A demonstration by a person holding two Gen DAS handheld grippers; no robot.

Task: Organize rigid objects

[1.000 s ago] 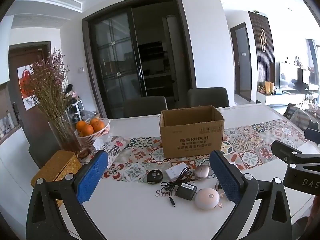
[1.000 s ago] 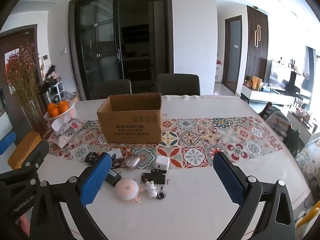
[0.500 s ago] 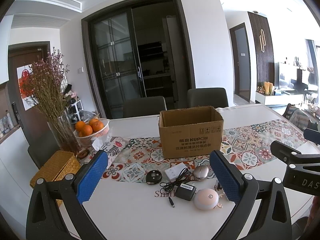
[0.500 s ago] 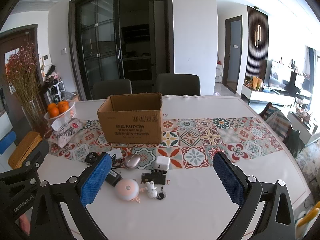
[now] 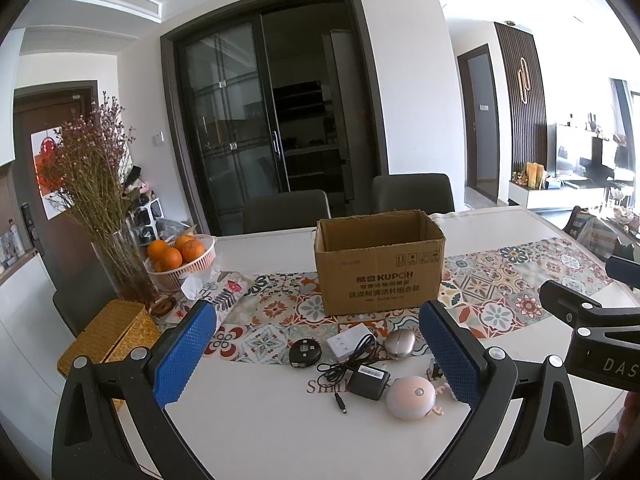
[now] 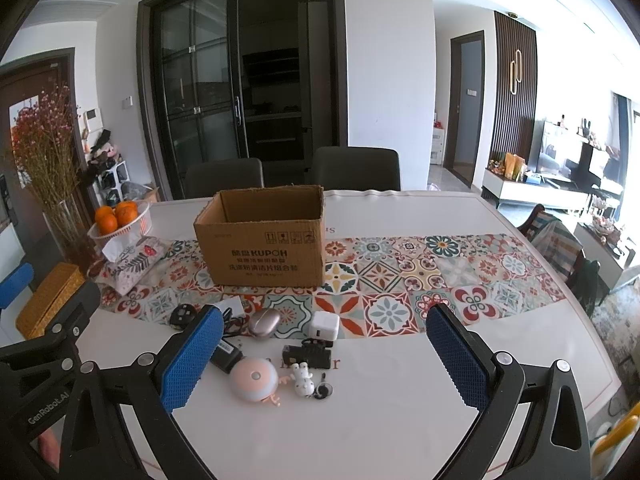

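White tabletop point(image 6: 360, 420) fills my near view, bare under both tools. My left gripper point(image 5: 316, 360) and right gripper point(image 6: 324, 360) hang spread wide, holding nothing. Just beyond lie a pink round gadget point(image 6: 254, 379), black adapter point(image 5: 368, 380), white charger point(image 6: 325, 327) and silver case point(image 6: 264, 322), close together. Farther on, an open-topped cardboard box point(image 6: 264, 248) stands on the patterned runner point(image 6: 440, 276); the table's right side is free.

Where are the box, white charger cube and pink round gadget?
box point(image 6: 264, 256), right wrist view, printed front face
white charger cube point(image 6: 325, 325), right wrist view, top face
pink round gadget point(image 6: 254, 379), right wrist view, centre of its top
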